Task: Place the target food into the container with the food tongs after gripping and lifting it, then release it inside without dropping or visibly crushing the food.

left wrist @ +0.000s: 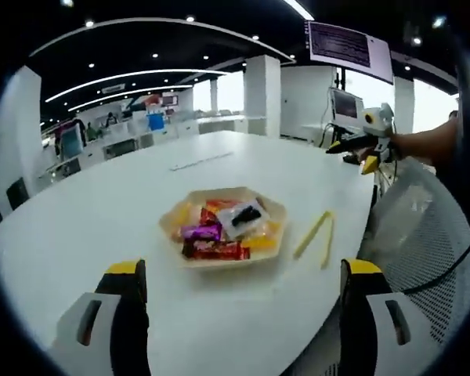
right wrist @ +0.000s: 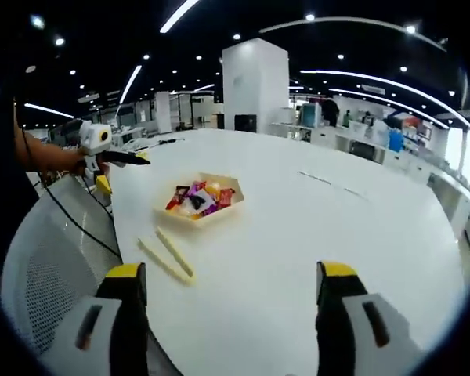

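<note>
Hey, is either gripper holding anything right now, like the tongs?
Nothing is held. Both grippers are open and empty; the yellow tongs lie untouched on the white table beside the snack tray.

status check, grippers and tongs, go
Both grippers open, empty, above white table. Yellow tongs flat beside snack tray, untouched. Nothing in the way.

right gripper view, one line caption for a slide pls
Open right gripper above a white table, yellow food tongs lying beside a tray of wrapped snacks.
</note>
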The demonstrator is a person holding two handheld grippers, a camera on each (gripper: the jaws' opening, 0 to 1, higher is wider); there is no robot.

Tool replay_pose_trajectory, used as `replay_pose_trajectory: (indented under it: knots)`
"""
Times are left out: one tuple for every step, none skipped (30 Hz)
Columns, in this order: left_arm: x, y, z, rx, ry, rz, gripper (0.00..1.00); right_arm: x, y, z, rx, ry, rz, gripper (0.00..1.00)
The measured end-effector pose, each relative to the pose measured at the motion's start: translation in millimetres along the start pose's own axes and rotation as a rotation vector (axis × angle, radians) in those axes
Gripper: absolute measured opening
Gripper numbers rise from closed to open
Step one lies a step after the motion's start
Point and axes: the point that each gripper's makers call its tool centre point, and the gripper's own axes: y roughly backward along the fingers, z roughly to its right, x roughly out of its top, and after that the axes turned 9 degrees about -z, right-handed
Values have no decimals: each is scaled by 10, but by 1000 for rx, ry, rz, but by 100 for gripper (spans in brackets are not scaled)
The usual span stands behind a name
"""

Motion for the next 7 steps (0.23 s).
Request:
replay_pose_trajectory:
  knots:
    - [-84,3,-20,7,5,-9,100,-58,2,31,-22,-13,6,100]
    - [-138,7,-33,9,16,-19,100,-100,8,41,-29,-13,10,100]
    - [-173,23,-32,4,36,-18,100,-156,5,46,-32,-41,10,100]
    - [-185,34,-40,7,52,-12,100,-195,8,72,-44,-58,9,100]
    - [-189,51,-47,7,70,-4,100,-231,19,112,-66,-67,9,100]
    - [-185,60,-46,5,78,-1,100,-241,31,137,-78,-70,10,100]
    - [-183,66,-47,4,78,0,100,-239,42,145,-83,-70,16,100]
